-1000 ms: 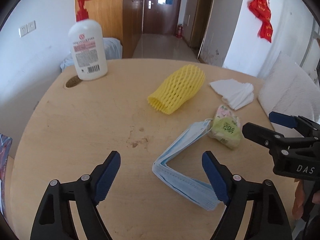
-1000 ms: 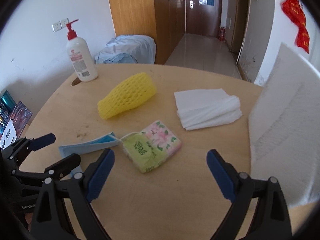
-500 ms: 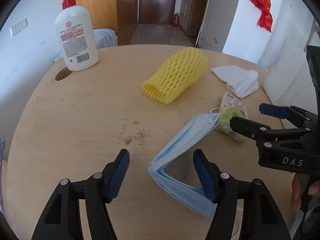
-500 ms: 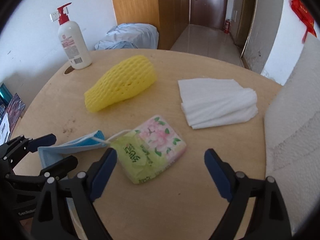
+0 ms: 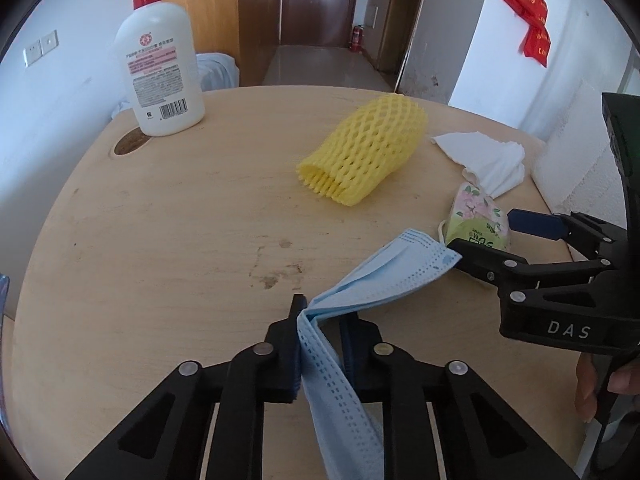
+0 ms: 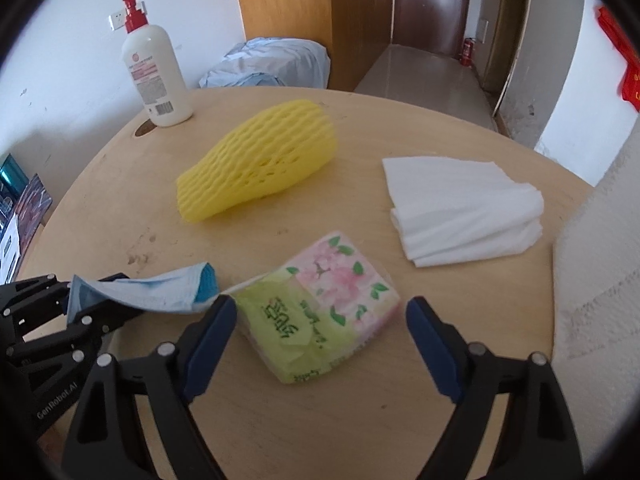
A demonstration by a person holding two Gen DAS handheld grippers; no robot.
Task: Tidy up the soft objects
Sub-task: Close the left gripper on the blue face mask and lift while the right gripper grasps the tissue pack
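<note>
Blue mask (image 5: 372,280) between closing jaws

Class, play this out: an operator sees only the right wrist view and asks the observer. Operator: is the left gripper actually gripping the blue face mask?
Observer: Yes. The left gripper has just been closing and now pinches the face mask at its fold.
Operator: Does any mask hang behind the grip?
Observer: Yes, a strip runs back between the gripper's arms.
Operator: Is my right gripper touching the mask?
Observer: Its near finger reaches the mask's far end, beside the tissue pack; contact is unclear.
</note>
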